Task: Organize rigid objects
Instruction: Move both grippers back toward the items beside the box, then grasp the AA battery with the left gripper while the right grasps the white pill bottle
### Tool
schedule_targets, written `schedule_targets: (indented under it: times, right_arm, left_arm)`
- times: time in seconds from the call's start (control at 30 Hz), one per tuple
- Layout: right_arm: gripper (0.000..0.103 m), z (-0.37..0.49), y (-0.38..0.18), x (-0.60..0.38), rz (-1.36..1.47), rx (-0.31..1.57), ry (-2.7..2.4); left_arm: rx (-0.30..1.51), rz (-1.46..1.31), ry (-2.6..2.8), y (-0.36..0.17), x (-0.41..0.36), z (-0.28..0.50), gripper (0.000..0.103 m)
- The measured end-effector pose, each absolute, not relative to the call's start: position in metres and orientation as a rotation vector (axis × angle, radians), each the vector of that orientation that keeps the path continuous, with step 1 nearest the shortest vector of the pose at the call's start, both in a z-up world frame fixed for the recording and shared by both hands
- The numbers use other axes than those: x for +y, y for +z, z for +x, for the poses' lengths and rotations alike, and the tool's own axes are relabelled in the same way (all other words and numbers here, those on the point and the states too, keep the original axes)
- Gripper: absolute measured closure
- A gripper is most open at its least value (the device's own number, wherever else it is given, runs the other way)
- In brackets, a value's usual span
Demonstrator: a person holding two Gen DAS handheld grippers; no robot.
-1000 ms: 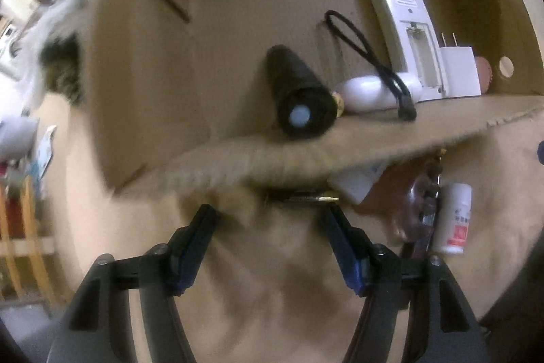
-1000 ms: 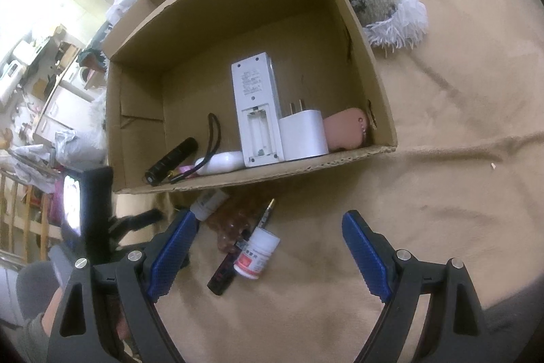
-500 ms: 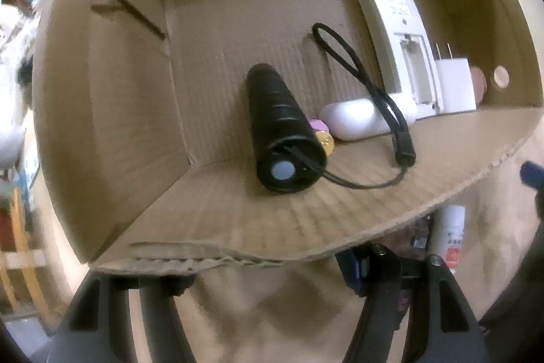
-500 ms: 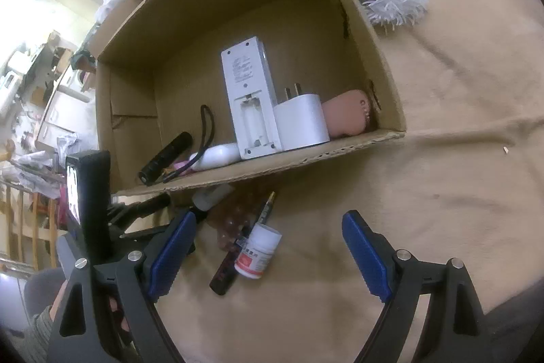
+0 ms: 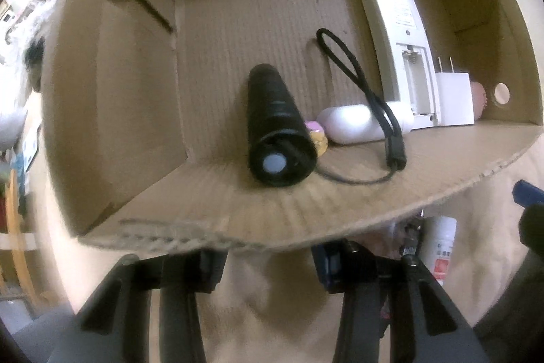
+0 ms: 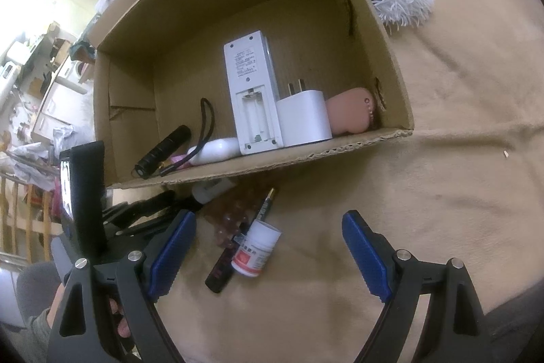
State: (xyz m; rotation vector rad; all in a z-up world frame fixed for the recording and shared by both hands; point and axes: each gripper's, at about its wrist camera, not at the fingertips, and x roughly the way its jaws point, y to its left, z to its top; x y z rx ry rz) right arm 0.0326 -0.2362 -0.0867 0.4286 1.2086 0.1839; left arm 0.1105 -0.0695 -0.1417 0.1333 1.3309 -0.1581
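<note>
Flashlight (image 5: 277, 128) in box (image 5: 112, 111); bottle (image 6: 256, 249) outside

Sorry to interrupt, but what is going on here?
A person is sorting small items into a cardboard box on a blanket. The flashlight, remote and charger are inside. The left gripper has just been closing by the box's near wall, which hides its tips; the open right gripper hovers over a pill bottle.
</note>
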Motion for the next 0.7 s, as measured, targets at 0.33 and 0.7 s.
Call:
schedule_targets:
  times: [0.33, 0.7]
  right_arm:
    - [0.046, 0.038, -0.125, -0.228, 0.555, 1.392, 0.297]
    - [0.072, 0.042, -0.146, -0.209, 0.497, 1.441, 0.308]
  left_arm:
    - [1.299, 0.028, -0.068, -0.088, -0.03, 0.067, 0.064]
    - [1.285, -0.062, -0.001, -0.077, 0.006, 0.043, 0.064]
